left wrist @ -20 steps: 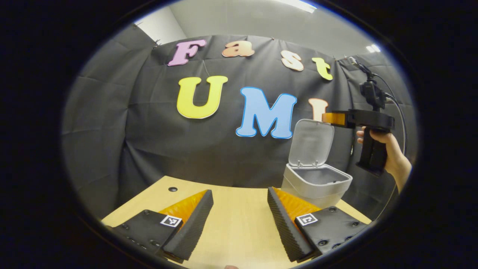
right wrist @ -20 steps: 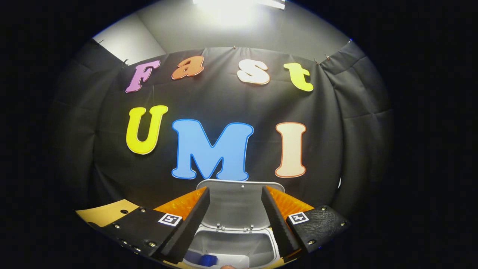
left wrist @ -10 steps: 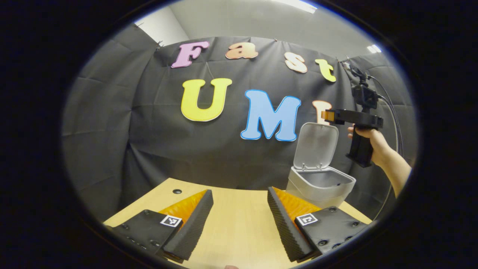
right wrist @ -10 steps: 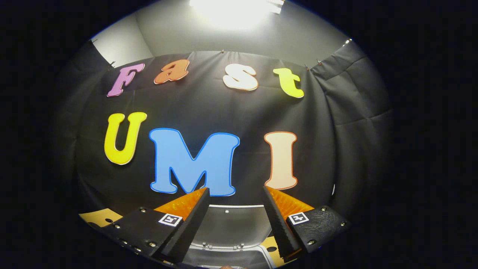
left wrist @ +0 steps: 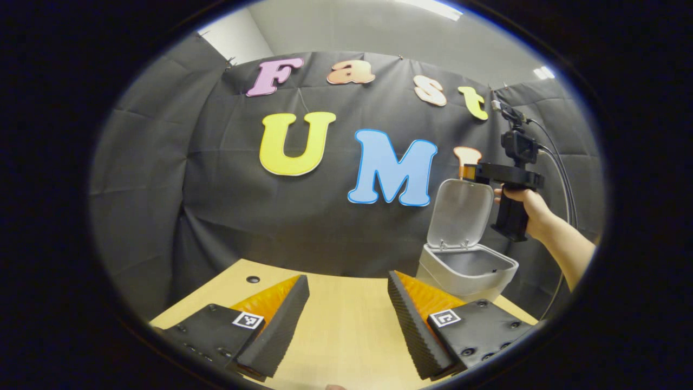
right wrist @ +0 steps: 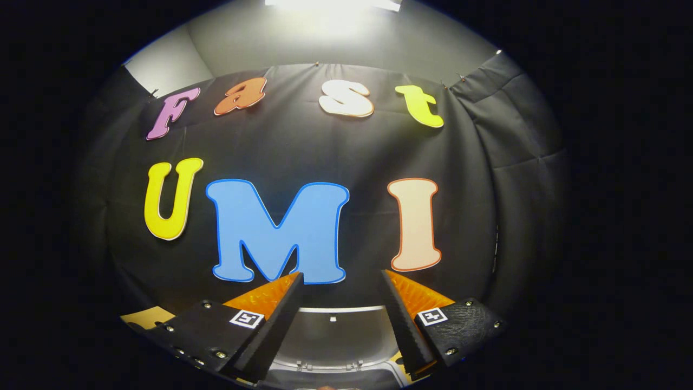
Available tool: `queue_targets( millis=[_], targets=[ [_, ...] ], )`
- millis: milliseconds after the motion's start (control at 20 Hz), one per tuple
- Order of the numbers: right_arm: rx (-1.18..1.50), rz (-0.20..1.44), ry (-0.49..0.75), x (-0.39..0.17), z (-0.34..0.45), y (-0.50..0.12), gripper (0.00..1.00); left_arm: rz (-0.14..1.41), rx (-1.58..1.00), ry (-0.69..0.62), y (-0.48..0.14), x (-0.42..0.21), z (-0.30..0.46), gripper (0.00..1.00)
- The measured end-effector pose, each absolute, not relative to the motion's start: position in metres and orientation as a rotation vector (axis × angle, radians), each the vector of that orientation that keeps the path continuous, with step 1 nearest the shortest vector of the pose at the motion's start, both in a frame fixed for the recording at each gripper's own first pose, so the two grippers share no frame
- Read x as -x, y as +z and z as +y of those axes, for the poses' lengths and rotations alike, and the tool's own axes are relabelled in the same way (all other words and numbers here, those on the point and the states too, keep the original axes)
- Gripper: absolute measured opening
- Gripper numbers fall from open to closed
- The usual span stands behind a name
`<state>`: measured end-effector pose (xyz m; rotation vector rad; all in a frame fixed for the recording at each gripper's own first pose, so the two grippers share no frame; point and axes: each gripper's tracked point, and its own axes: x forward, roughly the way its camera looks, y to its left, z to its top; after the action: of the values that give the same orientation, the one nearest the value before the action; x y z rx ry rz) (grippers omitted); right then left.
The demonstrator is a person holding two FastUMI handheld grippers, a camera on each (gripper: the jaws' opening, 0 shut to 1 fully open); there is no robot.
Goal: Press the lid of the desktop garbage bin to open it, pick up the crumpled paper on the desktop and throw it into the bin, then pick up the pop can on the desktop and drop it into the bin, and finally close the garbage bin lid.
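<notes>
My left tongs (left wrist: 346, 319) hang low over the bare desk (left wrist: 346, 336), jaws spread wide and holding nothing; I judge their part is over, so the best they can do is stay clear of the bin.

Further right, the garbage bin (left wrist: 468, 271) stands near the desk's far edge, its lid (left wrist: 460, 211) upright on the hinge and its mouth open. I cannot see paper or a can on the desk, and the bin's inside is hidden from here, so I take closing the lid as the step in hand.

My right tongs (right wrist: 340, 330), seen from the left gripper view at (left wrist: 470, 171), sit just above the lid's top edge (right wrist: 333, 311), also gaping and empty. To do this well I would bring them behind that top edge, push it forward and down along the hinge's arc, press near the middle so the lid does not twist, and keep the force gentle so the light bin does not slide or tip.
</notes>
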<state>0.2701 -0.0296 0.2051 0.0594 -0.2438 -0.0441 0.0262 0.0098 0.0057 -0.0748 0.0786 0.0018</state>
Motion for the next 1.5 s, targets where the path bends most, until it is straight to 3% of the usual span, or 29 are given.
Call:
queue_targets(
  millis=[350,1000,1500],
  targets=[
    [-0.098,-0.155,-0.008,-0.273,-0.026,0.194,0.88,0.072,0.090,0.005,0.007,-0.025,0.014,0.95],
    [-0.078,-0.040,0.012,-0.202,-0.024,0.152,0.89,0.063,0.081,-0.044,0.004,-0.015,-0.003,0.95],
    [-0.066,0.164,0.028,-0.171,-0.010,0.066,0.89,0.071,0.087,-0.056,-0.001,-0.007,-0.005,0.96]
  ],
)
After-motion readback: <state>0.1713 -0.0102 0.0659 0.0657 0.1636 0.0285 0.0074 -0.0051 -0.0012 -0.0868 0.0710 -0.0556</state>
